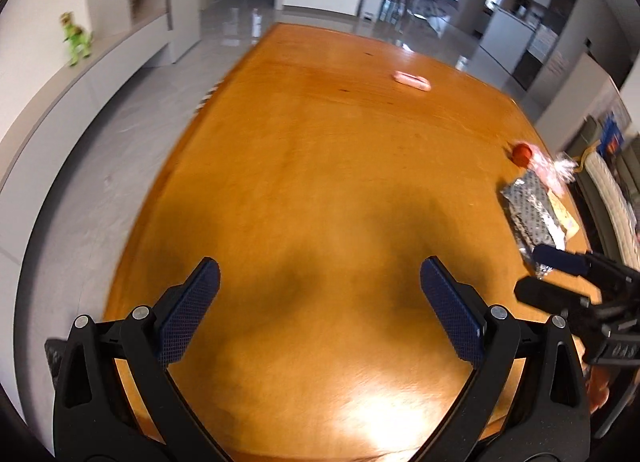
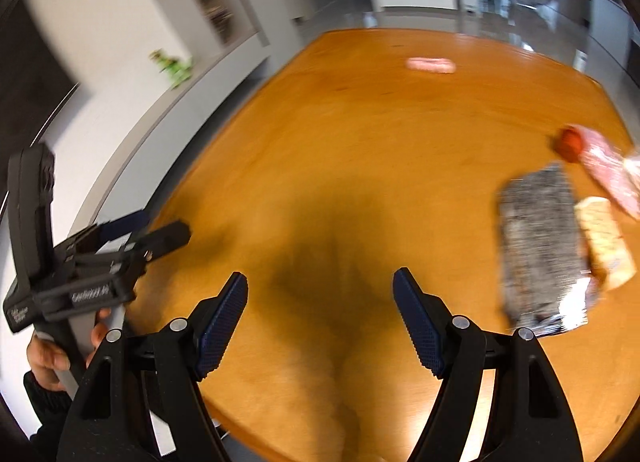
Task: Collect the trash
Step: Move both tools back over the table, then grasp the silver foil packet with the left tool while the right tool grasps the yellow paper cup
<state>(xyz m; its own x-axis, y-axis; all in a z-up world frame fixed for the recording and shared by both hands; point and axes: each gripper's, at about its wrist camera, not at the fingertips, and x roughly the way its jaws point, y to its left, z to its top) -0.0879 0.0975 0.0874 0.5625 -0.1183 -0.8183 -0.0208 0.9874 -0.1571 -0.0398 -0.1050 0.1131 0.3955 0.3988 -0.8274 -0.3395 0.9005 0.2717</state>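
Wrapper (image 2: 540, 246) right of empty right claw (image 2: 320, 316)

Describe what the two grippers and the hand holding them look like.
Both the left gripper and right gripper are matte black plastic, with dark blue textured pads and silver pivot pins. The hand wears a dark knit sleeve.

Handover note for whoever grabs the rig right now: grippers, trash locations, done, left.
Left gripper: jaws open, empty, above the wooden table.
Right gripper: jaws open, empty, above the same table.
Trash: silver foil wrapper with a yellowish packet beside it, a pink wrapper and a red round item at the table's right side; pink item at the far end.
Done: nothing picked up.
Left: all of it. No bin in view.
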